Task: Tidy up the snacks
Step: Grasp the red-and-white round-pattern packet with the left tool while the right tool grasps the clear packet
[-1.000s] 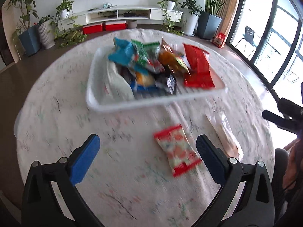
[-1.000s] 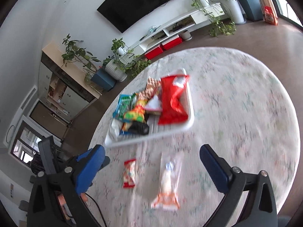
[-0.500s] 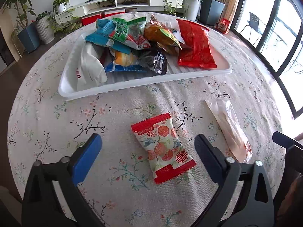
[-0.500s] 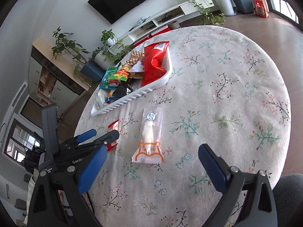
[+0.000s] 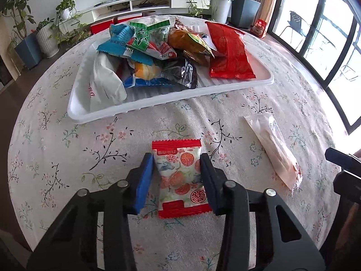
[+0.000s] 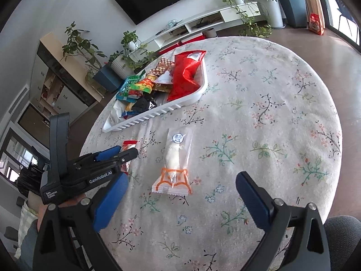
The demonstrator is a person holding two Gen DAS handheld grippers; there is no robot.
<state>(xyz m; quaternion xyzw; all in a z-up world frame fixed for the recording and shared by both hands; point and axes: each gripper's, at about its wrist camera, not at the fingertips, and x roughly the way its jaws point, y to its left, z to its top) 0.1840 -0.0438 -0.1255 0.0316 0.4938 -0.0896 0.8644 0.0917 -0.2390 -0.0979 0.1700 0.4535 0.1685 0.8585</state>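
two loose packets lie on the flowered tablecloth (image 5: 67, 135), and the left gripper (image 5: 177, 171) has just drawn its blue pads in around one of them: the small red-ended, fruit-printed foil snack packet (image 5: 180, 178), low in the middle of the left wrist view. the jaws have been closing from wide to narrow, and both pads now sit against the packet's long sides, so it looks gripped though not yet lifted off the cloth. i'd judge the next step is carrying it to the white ribbed plastic tray (image 5: 158, 106) higher in the frame, already heaped with crinkly bags, a glossy red pouch (image 5: 227, 52) at its right end.

the right gripper (image 6: 180, 201) stands wide and empty at the bottom of its own view, with the long clear-film packet with an orange-printed end (image 6: 174, 164) flat on the cloth just above it, untouched. that one looks soft and slippery; the foil packet is flat, pillow-shaped, with serrated ends.
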